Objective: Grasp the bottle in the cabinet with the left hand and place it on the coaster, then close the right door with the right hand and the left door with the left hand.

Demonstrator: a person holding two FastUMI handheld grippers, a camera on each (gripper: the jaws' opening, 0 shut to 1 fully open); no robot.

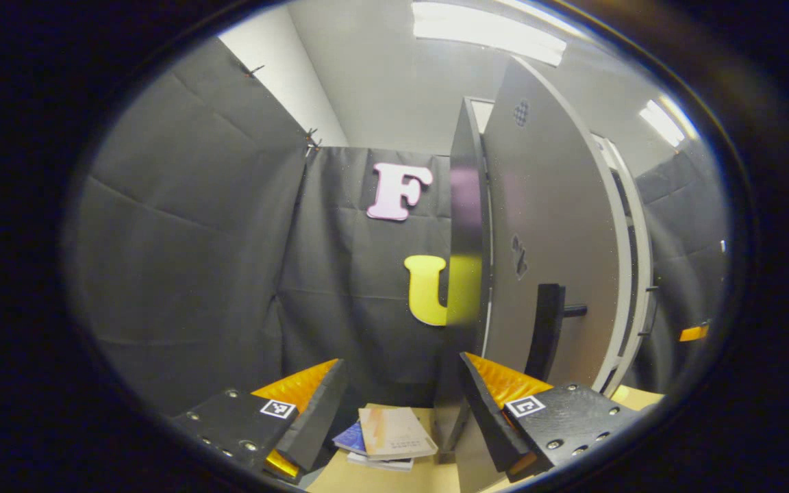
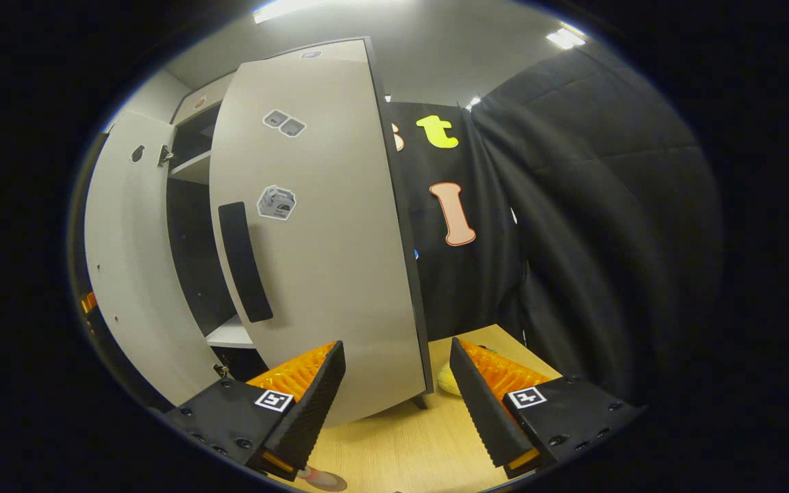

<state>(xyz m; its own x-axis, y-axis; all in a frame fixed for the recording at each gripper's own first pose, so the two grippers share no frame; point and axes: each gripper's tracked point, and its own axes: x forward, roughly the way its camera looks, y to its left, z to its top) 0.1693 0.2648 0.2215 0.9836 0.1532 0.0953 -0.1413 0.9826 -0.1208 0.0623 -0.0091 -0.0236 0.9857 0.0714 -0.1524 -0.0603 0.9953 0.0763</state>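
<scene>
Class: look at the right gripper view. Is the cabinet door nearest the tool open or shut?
Open. The right door stands swung out from the cabinet, whose dark interior and shelf show beside it.

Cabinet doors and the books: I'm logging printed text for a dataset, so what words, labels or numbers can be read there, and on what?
No text can be read.
Stickers on the right door: too small and blurred to read.
Marks on the left door: too blurred to read.
Cover of the top book: no legible title.
</scene>
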